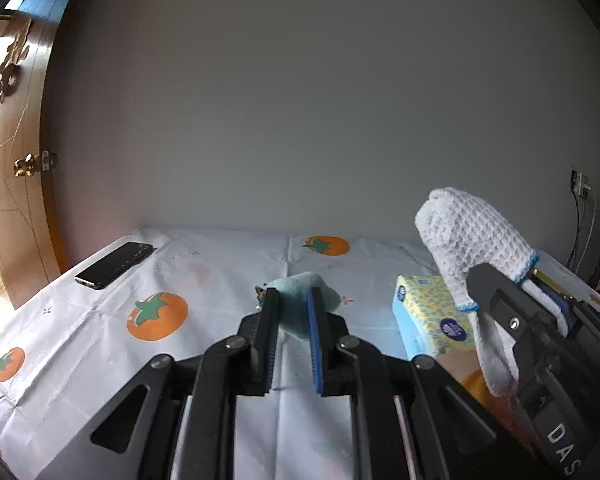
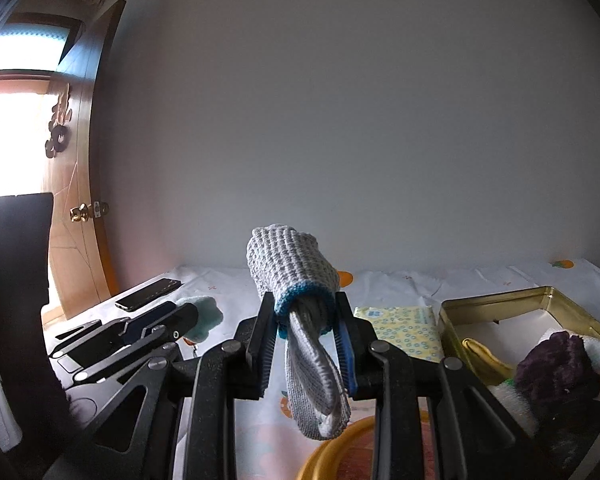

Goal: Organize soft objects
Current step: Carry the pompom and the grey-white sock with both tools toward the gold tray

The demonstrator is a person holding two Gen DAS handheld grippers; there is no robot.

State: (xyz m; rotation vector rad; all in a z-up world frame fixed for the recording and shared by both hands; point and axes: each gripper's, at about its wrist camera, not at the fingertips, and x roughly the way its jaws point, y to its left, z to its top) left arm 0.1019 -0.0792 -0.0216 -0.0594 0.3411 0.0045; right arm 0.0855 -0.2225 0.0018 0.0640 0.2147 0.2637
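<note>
My right gripper [image 2: 305, 320] is shut on a white knitted cloth with a blue hem [image 2: 296, 276], held above the table; it also shows in the left wrist view [image 1: 472, 240]. My left gripper [image 1: 293, 304] is shut on a pale teal soft toy [image 1: 300, 285] just above the tablecloth; the toy also shows in the right wrist view [image 2: 204, 312]. A gold tin box [image 2: 500, 300] at the right holds a purple soft thing [image 2: 556, 364] and a white cloth piece [image 2: 516, 404].
A yellow and blue tissue pack [image 1: 424, 316] lies between the grippers, left of the tin. A black phone [image 1: 114, 265] lies at the far left edge of the table. A yellow rim [image 2: 340, 448] shows below the right gripper. Wall behind, wooden door at left.
</note>
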